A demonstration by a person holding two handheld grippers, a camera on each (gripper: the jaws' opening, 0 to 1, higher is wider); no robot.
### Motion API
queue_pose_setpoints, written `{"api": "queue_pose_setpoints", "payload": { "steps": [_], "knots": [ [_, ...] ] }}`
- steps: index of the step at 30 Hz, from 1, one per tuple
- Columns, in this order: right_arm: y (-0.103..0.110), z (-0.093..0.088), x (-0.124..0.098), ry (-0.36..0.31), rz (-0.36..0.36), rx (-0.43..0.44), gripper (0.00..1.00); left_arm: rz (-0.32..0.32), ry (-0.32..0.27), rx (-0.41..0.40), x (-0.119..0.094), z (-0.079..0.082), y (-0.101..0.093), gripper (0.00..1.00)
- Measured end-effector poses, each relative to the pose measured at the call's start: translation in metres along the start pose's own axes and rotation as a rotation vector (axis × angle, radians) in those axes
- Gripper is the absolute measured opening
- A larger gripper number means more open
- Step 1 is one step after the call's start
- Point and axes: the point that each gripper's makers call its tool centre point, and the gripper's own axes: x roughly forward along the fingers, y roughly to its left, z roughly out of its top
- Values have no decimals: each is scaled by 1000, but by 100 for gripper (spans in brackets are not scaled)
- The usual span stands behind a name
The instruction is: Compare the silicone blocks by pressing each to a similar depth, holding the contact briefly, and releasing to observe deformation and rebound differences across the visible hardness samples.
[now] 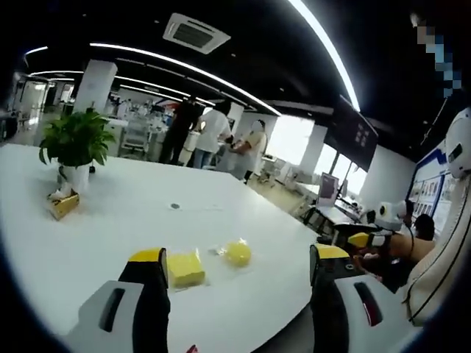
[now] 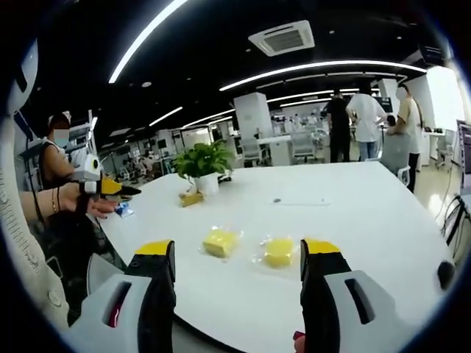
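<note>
Both tongs held above the near edge of the white desk (image 1: 110, 220), jaws wide apart, nothing between them: left tongs (image 1: 239, 268), right tongs (image 2: 239, 261).

Two yellow silicone samples lie side by side near the desk edge, each on clear wrap: a square block (image 1: 185, 268) and a rounder block (image 1: 237, 254). In the right gripper view, square block (image 2: 221, 242) and rounder block (image 2: 278, 251). Neither is touched.

Judgement: no press underway; both samples await pressing, holding and releasing.

Surroundings: potted plant (image 1: 73, 143) farther back on the desk, small yellow box (image 1: 63, 206) beside it. Open office, ceiling light strips, people standing (image 1: 213, 136) in the distance.
</note>
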Motion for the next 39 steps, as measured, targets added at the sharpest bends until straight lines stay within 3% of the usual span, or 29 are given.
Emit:
{"api": "queue_pose_setpoints", "payload": {
  "steps": [10,17,21,28,39],
  "knots": [
    [-13,6,11,20,-7,-8,65,-25,12,3,26,23,21,80],
    [-20,4,20,37,-10,0,65,-39,18,-58,49,26,38,79],
    [-24,0,25,50,-15,5,65,-31,41,-78,64,20,52,80],
    [-28,-8,37,77,-18,26,65,-31,42,-191,90,7,79,80],
    [-34,-28,49,129,-41,69,65,-9,39,-329,127,-29,124,78]
  ]
}}
